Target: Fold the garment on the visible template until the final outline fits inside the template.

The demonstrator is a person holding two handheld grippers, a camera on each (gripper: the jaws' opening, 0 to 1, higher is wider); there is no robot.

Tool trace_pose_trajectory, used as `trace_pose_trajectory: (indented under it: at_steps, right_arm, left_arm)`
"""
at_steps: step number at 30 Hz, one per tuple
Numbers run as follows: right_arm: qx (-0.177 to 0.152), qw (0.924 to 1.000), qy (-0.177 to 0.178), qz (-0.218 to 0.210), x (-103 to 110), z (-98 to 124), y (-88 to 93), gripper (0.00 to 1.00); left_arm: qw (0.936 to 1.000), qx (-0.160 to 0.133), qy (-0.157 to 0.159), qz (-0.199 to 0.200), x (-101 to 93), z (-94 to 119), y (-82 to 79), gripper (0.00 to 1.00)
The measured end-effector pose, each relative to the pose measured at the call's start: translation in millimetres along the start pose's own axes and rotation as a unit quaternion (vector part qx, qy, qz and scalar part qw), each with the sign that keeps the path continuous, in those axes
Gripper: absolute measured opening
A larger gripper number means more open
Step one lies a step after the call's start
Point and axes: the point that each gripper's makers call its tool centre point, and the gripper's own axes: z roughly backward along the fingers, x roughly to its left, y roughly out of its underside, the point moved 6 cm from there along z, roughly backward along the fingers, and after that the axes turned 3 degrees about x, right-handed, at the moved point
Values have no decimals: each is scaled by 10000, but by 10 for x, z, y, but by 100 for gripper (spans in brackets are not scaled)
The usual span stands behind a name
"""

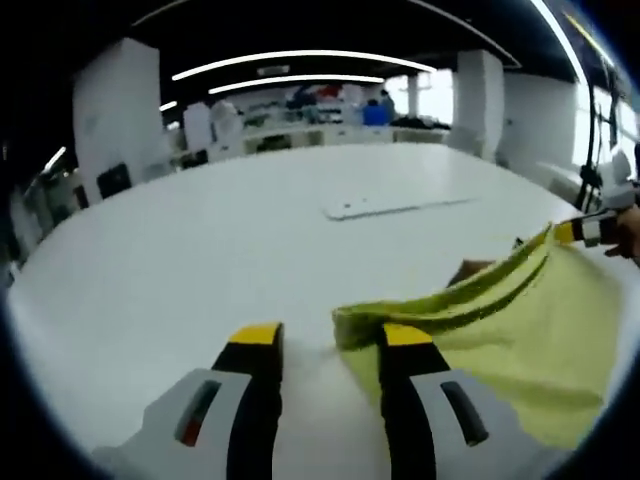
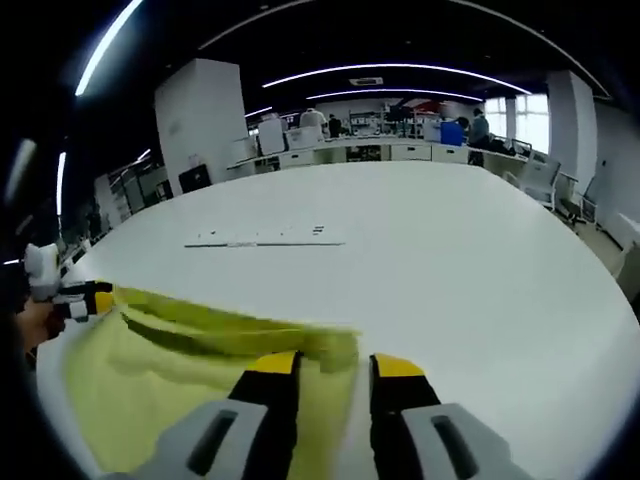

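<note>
A yellow-green garment point(image 1: 520, 330) lies partly folded on the white table point(image 1: 200, 250), with a thick folded edge along its far side. My left gripper point(image 1: 330, 337) is open just above the table. Its right jaw rests over the garment's near corner, and bare table shows between the jaws. The right gripper point(image 1: 598, 230) comes in from the right at the garment's far corner. In the right gripper view the garment point(image 2: 160, 370) spreads to the left. My right gripper point(image 2: 335, 364) is open over its folded edge, and the left gripper point(image 2: 85, 296) sits at the opposite corner.
A flat white board point(image 1: 395, 206) point(image 2: 265, 238) with small dark marks lies further out on the table. A hand point(image 2: 35, 322) holds the left gripper. Desks, chairs and people stand far behind the table point(image 2: 480, 260).
</note>
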Motion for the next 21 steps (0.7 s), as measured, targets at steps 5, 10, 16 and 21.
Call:
trace_pose_trajectory:
  at_steps: [5,10,16,21]
  right_arm:
    - [25,10000,-14,-30,-11,6,2,26]
    - [65,9999,-103,-16,24,78,-5,34]
    - [168,9992,-345,65,113,206,1,45]
    - [290,9981,-538,119,183,346,40,55]
  left_arm:
    - [9995,-113,16,304,14,47,-54,38]
    - [9993,-89,66,369,16,165,-57,43]
    - [9990,-123,238,367,10,353,-76,52]
    - [9988,-44,397,301,7,507,-23,59]
